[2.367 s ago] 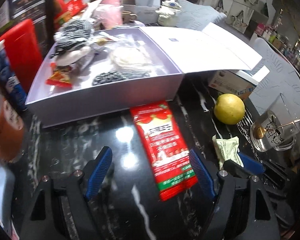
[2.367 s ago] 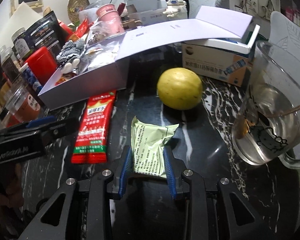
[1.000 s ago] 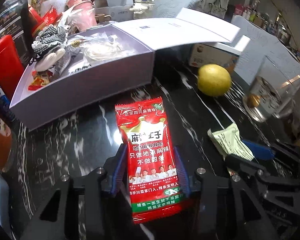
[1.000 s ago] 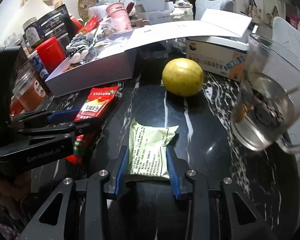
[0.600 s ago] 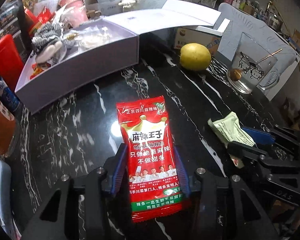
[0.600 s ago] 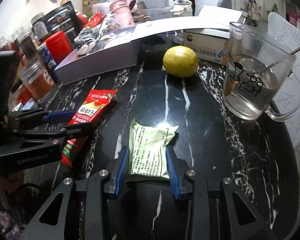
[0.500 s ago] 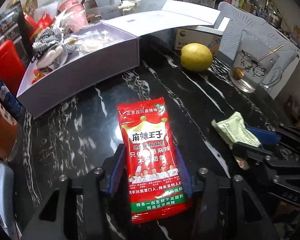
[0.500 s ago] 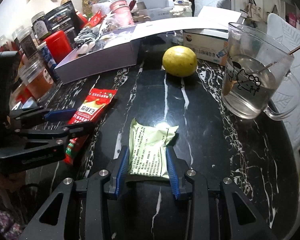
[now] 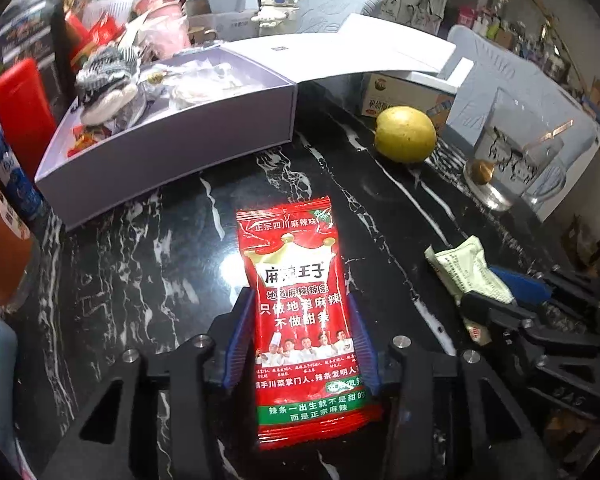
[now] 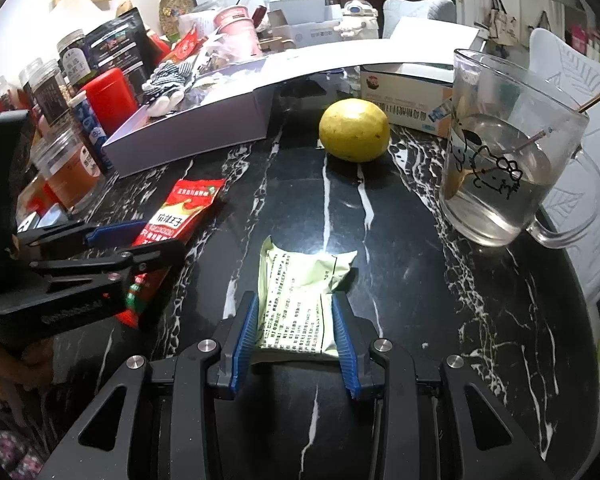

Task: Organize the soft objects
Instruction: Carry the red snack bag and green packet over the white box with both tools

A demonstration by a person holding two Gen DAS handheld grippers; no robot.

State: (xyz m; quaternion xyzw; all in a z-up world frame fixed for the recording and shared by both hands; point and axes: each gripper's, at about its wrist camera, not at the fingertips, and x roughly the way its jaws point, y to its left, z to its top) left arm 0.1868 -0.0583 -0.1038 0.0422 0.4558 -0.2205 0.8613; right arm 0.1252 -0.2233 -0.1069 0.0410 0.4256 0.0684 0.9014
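In the left wrist view, the red snack packet (image 9: 304,316), lying free 2.4 s ago, is now clamped by the left gripper (image 9: 300,340) short of the open box (image 9: 172,152), while in the right wrist view the green packet (image 10: 300,300) remains pinched by the right gripper (image 10: 296,340), so both are judged ready for boxing.

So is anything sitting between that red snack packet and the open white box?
Nothing visible does. The red snack packet, held in the left gripper, faces bare black tabletop up to the white box. The yellow fruit sits off to the right.
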